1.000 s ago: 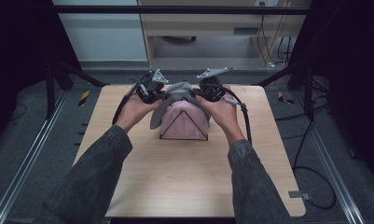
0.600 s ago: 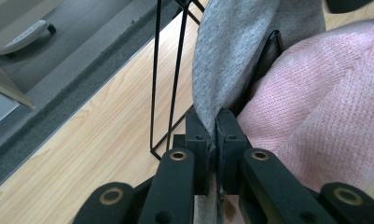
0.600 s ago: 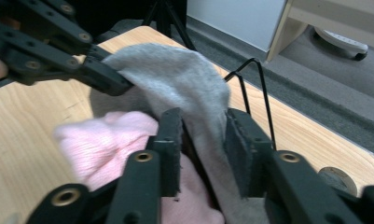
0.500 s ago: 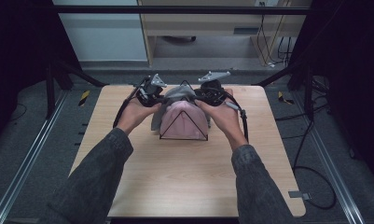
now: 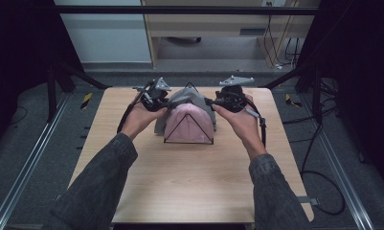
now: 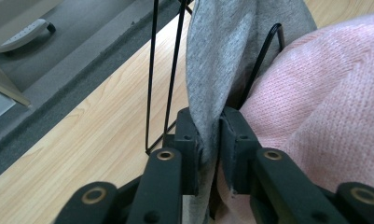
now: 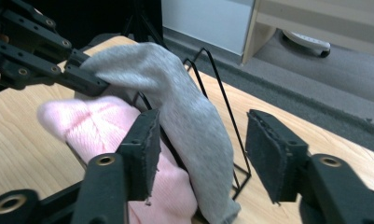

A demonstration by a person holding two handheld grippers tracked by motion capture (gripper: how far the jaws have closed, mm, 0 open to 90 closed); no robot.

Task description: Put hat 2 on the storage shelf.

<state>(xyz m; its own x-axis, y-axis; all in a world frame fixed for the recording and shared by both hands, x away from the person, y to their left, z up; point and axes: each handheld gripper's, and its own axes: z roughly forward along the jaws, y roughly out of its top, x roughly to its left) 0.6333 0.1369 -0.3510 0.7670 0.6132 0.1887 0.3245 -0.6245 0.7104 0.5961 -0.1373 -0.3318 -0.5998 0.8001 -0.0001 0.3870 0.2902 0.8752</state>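
Note:
A grey sock (image 5: 187,97) hangs over a black wire rack (image 5: 188,142) at the back middle of the table, with a pink sock (image 5: 189,125) draped over the rack in front of it. My left gripper (image 5: 166,101) holds the grey sock's (image 6: 222,56) left end; its jaws (image 6: 211,133) have just been opening a little, but both pads still touch the fabric. My right gripper (image 5: 209,101) stands open after its jaws have just been opening. The grey sock (image 7: 189,116) lies loose between them (image 7: 201,140), beside the left pad. The left gripper (image 7: 98,86) grips the sock's far end.
The wooden table (image 5: 189,191) has bare room in front of the rack. Yellow-and-black pieces (image 5: 86,99) (image 5: 290,99) lie on the floor beside the far corners. Cables (image 5: 319,158) trail at the right. A cabinet (image 5: 204,28) stands behind the table.
The right gripper has let go of the grey sock, opened wide and drawn a little to the right. The left hand has kept its place at the sock's left end.

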